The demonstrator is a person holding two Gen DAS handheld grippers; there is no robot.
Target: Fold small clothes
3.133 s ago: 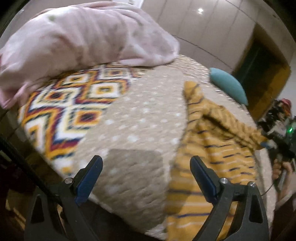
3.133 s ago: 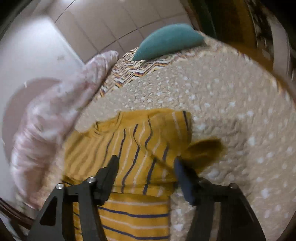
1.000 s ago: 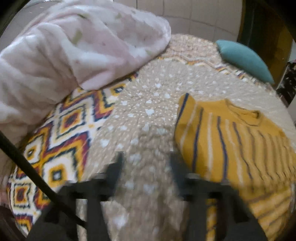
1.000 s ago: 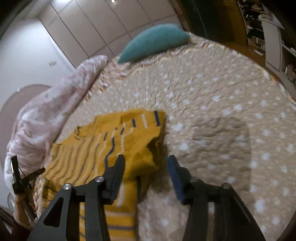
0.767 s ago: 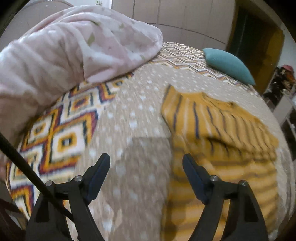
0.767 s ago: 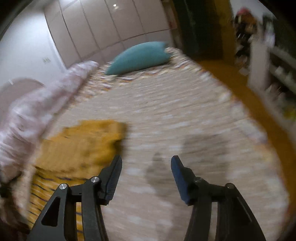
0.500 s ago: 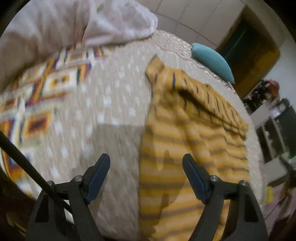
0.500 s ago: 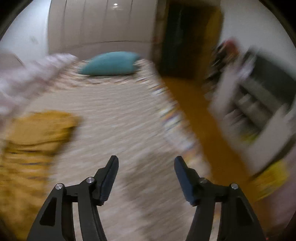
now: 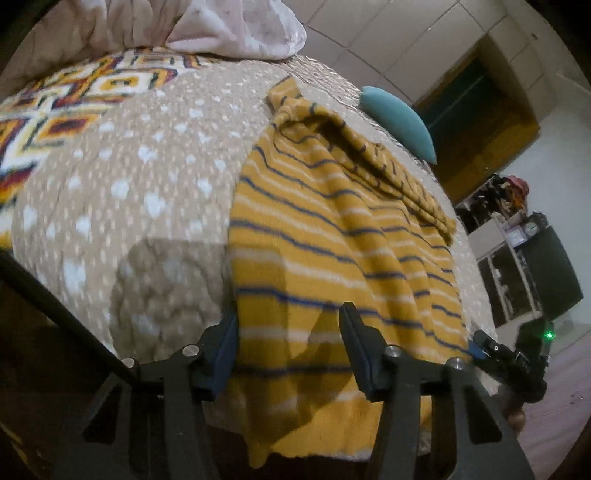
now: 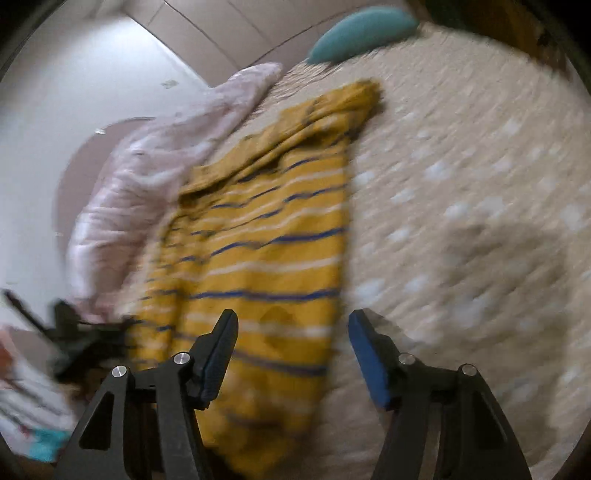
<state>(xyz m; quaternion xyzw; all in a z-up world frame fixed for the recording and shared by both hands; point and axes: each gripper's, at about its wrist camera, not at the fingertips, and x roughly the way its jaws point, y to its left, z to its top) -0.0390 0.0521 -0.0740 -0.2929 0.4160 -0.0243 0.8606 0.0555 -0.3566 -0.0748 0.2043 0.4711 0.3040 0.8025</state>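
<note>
A mustard sweater with blue and white stripes lies flat on the bed, its sleeves folded in across the chest, its hem drooping over the near edge. My left gripper sits at the hem's left corner. Its jaws are closing, with the cloth between them but not pinched. In the blurred right wrist view, my right gripper stands open over the hem's right corner of the sweater. The left wrist view also shows the right gripper at that far corner, a green light on its body.
The bed has a tan quilt with white spots and a bright diamond-patterned part at the left. A pink blanket is heaped at the far left, and a teal pillow lies at the head. Shelves and floor lie to the right.
Both grippers have left the folded sleeves and come down to the hem at the bed's near edge. The left jaws have narrowed. The right view swung out toward the room and back.
</note>
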